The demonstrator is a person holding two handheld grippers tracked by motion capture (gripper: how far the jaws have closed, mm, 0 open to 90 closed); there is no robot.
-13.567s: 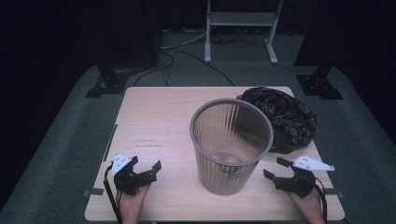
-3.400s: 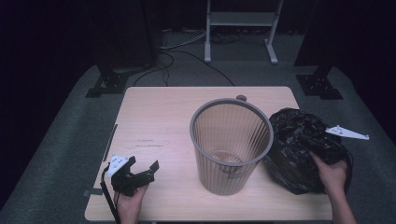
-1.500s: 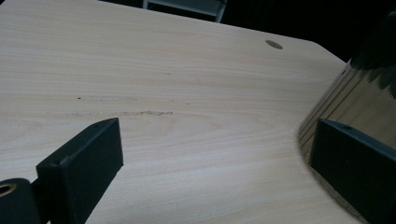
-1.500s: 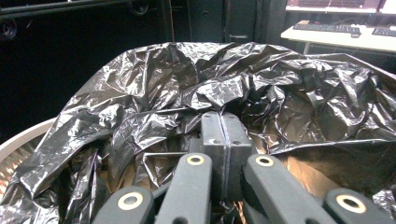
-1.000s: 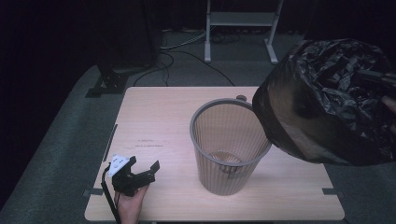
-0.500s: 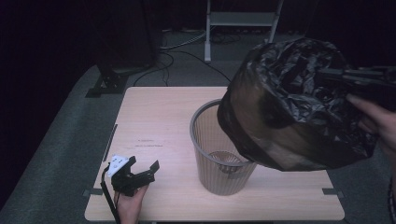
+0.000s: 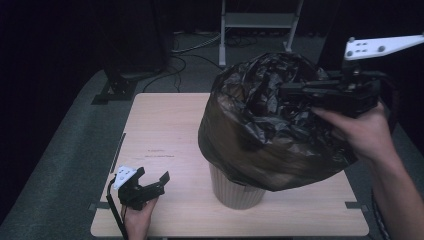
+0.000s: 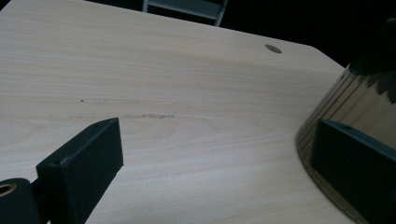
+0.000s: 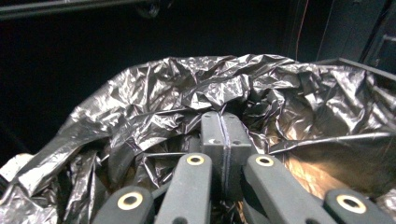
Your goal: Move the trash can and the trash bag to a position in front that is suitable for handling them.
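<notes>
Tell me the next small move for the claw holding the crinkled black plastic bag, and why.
Probably lower the right claw a little, easing the crinkled black plastic bag down around the ribbed beige waste bin. Its jaws are shut on the film, the bag hangs over the bin's top and hides the rim, and the left claw rests open on the pale wooden table, beside the bin.

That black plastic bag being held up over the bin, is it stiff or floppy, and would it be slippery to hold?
Probably very floppy: the bag sags in crumpled folds below the right gripper, draping over the bin. It looks light, since one pinch at its edge carries it all. Its glossy film suggests it could slip, though the shut jaws seem to hold it.
</notes>
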